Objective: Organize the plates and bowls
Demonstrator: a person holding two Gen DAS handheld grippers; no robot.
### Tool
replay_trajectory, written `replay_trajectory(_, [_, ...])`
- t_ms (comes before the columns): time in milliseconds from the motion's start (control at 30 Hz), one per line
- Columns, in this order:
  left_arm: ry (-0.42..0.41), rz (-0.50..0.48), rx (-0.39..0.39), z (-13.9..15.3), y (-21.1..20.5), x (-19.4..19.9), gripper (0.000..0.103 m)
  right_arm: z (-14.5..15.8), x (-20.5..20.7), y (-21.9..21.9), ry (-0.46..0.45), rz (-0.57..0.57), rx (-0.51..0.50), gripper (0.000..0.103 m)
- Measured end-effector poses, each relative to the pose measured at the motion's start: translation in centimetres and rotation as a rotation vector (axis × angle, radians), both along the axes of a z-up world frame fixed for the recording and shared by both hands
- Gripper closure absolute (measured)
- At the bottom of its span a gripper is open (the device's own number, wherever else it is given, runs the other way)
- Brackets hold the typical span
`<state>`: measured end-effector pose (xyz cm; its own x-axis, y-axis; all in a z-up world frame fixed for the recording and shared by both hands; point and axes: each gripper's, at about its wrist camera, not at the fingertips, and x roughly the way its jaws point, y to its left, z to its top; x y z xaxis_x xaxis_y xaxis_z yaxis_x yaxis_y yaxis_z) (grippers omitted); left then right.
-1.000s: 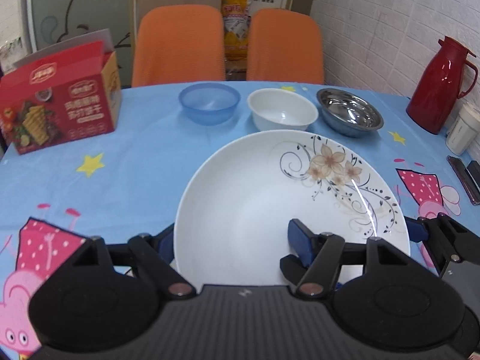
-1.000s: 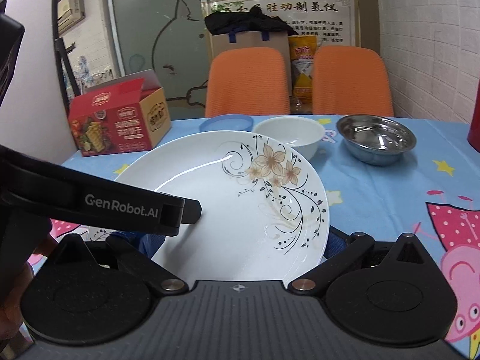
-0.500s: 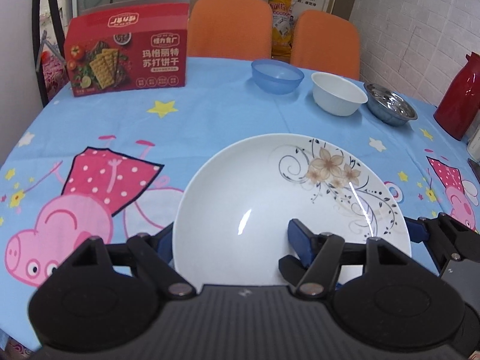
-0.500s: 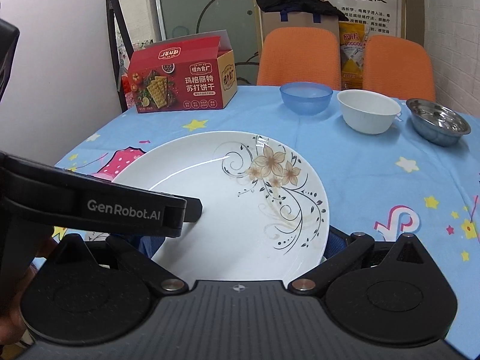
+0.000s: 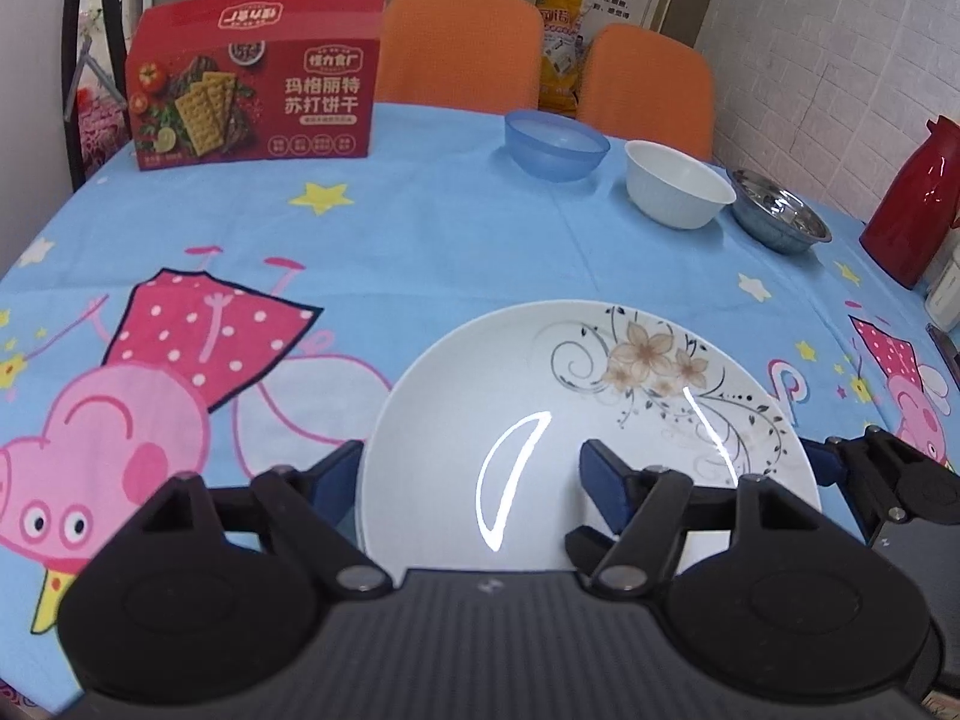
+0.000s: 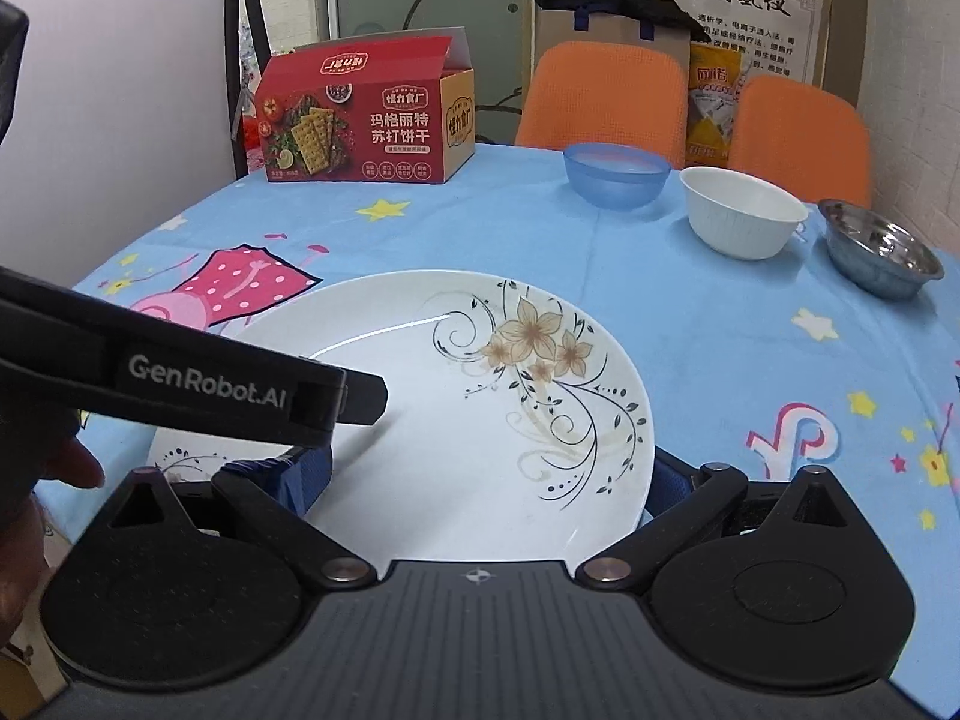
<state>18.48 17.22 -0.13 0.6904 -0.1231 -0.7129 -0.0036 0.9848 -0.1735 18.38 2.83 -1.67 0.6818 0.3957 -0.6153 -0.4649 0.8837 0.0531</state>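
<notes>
A white plate with a brown flower print is held between both grippers above the blue tablecloth; it also fills the right wrist view. My left gripper is shut on the plate's near left rim, one blue pad on top. My right gripper is shut on its right rim; it shows at the right edge of the left wrist view. A second flower-print plate peeks out below at the left. A blue bowl, a white bowl and a steel bowl stand in a row at the far side.
A red cracker box stands at the far left of the round table. A red thermos stands at the right edge. Two orange chairs are behind the table.
Both grippers have carried the plate back towards the near side and leftwards; the bowls now look farther away and more of the tablecloth shows. Both grips are unchanged.
</notes>
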Motion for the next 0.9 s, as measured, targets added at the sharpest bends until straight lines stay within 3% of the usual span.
replay_trajectory(100, [-0.035, 0.005, 0.010, 1.0, 0.2, -0.5, 0.033, 0.1, -0.1, -0.1, -0.005, 0.015, 0.005, 0.014])
replay_trajectory(167, [-0.072, 0.014, 0.021, 2.1, 0.5, -0.9, 0.032, 0.4, -0.1, -1.5, 0.010, 0.009, 0.091, 0.014])
replay_trajectory(333, [-0.115, 0.015, 0.020, 3.9, 0.4, -0.5, 0.031, 1.6, 0.6, -4.2, 0.003, -0.088, 0.163, 0.013])
replay_trajectory(467, [-0.114, -0.009, 0.016, 4.1, -0.7, 0.2, 0.025, 1.4, 1.1, -6.1, 0.020, -0.140, 0.186, 0.013])
replay_trajectory(900, [-0.065, -0.168, 0.046, 4.0, -8.6, 5.8, 0.022, -0.1, 2.5, -15.8, 0.073, -0.376, 0.272, 0.013])
